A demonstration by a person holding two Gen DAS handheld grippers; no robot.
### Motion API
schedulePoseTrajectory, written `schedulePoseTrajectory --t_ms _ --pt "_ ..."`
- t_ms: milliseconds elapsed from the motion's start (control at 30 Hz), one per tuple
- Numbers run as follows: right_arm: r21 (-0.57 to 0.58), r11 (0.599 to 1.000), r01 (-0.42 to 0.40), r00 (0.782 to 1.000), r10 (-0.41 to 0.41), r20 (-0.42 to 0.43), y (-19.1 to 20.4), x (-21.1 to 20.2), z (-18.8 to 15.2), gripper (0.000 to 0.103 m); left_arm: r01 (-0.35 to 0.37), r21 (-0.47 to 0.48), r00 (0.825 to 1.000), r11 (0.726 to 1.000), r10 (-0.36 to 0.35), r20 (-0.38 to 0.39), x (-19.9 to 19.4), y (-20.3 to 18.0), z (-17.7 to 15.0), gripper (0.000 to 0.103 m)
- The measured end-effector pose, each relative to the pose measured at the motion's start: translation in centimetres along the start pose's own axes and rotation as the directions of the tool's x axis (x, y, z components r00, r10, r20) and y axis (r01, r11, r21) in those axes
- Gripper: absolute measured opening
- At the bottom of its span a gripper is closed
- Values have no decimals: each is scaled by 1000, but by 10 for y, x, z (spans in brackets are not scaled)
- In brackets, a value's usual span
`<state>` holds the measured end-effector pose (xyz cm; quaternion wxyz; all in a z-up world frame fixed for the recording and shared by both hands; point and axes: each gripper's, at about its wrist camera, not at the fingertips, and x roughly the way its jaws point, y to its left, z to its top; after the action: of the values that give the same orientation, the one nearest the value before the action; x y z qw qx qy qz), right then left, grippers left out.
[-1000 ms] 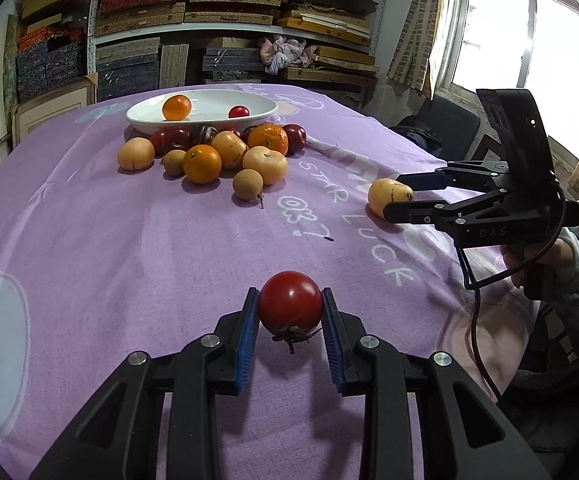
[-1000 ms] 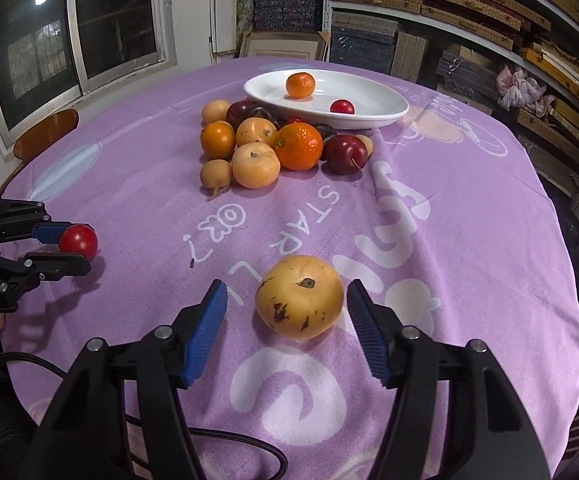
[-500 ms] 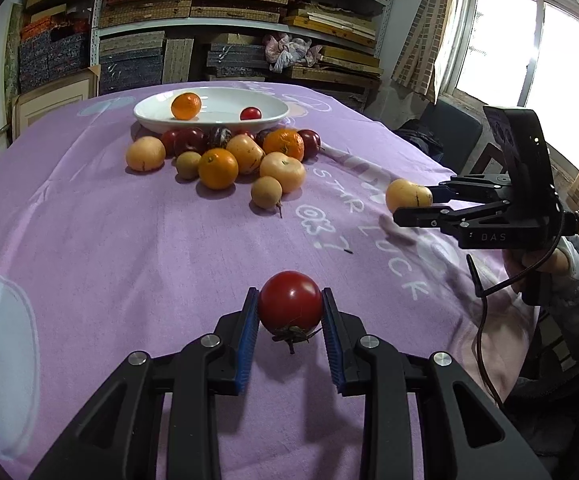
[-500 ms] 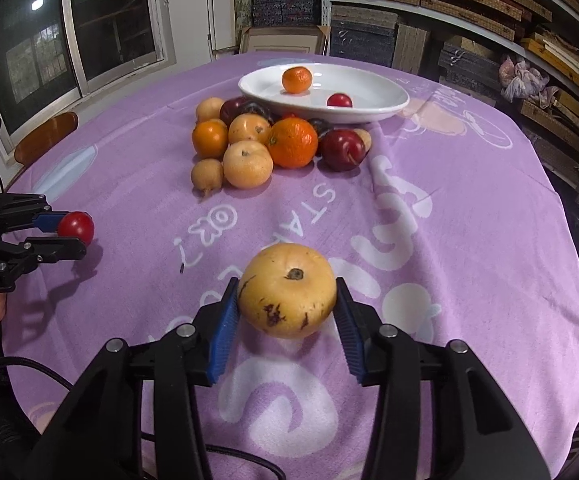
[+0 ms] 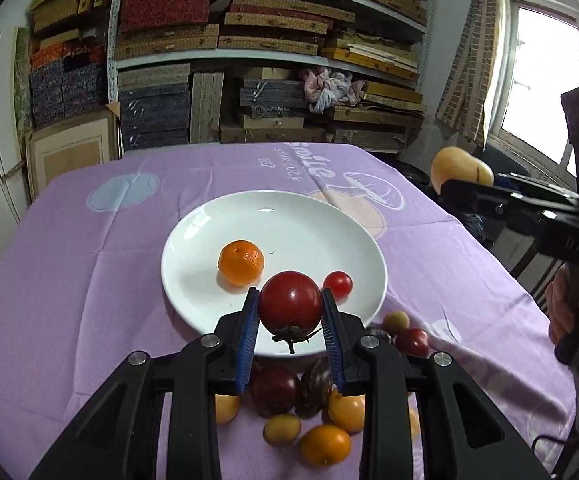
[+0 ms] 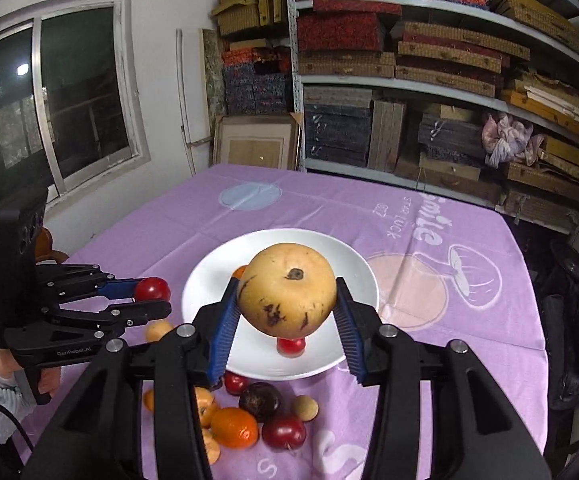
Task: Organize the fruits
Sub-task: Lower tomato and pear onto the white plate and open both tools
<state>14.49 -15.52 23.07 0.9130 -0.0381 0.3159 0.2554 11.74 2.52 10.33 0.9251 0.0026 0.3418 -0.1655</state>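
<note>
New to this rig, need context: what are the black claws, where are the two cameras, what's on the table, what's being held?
No robot here: a person holds a two-finger gripper in each hand, and a fisheye camera on each looks forward along its fingers. In the left wrist picture, the left gripper is shut on a red tomato. In the right wrist picture, the right gripper grips a yellow pear. Each gripper also shows at the edge of the other's picture. Both hover over a white plate on a purple tablecloth. The plate already holds an orange and a small red tomato. A pile of loose fruit lies on the cloth at the near side of the plate.
</note>
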Motion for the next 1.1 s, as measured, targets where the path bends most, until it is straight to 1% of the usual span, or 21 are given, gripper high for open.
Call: schedulePoseTrajectory --t_ms 133,267,367,500,633,700,733,767,800,867,900,933,967,1000,1033,1067,1100 --pt "3 1000 20 992 -19 -123 -7 74 -4 45 -7 -2 998 1000 7 -62 39 6 -5 31" --pt "-16 999 28 975 -31 -220 -6 127 -15 45 -5 -6 994 1000 4 -107 65 10 -9 31" --pt "-27 999 30 964 -37 -262 -3 148 -21 45 -9 -14 993 1000 7 -119 75 16 -10 31" --pt "-42 998 43 954 -54 -296 -4 162 -29 45 -2 -35 993 999 -2 -121 81 22 -9 32" --pt "-33 998 48 951 -55 -304 -8 165 -33 45 -21 -45 993 999 16 -116 79 23 -10 44" --pt "-30 998 53 959 -59 -279 -8 155 -29 46 -27 -54 994 998 21 -104 71 25 -9 49" --pt "-29 998 53 965 -58 -256 -8 145 -25 46 -31 -57 995 998 26 -94 65 27 -8 53" --pt "-26 998 51 973 -56 -225 -8 131 -19 46 -38 -58 996 998 34 -82 56 28 -7 59" --pt "-23 999 49 981 -52 -185 -6 113 -12 46 -50 -57 997 997 47 -65 45 29 -7 61" --pt "-23 999 39 994 -41 -96 -2 70 -2 54 -79 -56 997 995 77 -28 21 32 -6 68" --pt "-28 999 44 998 -45 -44 1 45 1 67 -92 -59 996 994 92 -7 8 34 -7 70" --pt "-33 998 47 999 -47 11 4 21 1 86 -107 -67 994 992 107 11 -5 36 -11 75" --pt "-40 998 49 997 -46 66 8 -3 -3 96 -124 -78 992 989 126 28 -17 38 -15 81" --pt "-47 998 48 993 -42 114 12 -24 -9 99 -140 -89 989 986 144 41 -26 40 -21 85" --pt "-54 998 43 988 -35 153 15 -42 -19 99 -158 -101 985 982 164 51 -33 41 -28 92" --pt "-56 998 39 985 -29 172 17 -54 -30 99 -179 -114 981 977 186 55 -38 42 -37 96" --pt "-55 998 34 982 -23 189 19 -63 -43 99 -195 -127 978 972 203 54 -40 45 -45 97"
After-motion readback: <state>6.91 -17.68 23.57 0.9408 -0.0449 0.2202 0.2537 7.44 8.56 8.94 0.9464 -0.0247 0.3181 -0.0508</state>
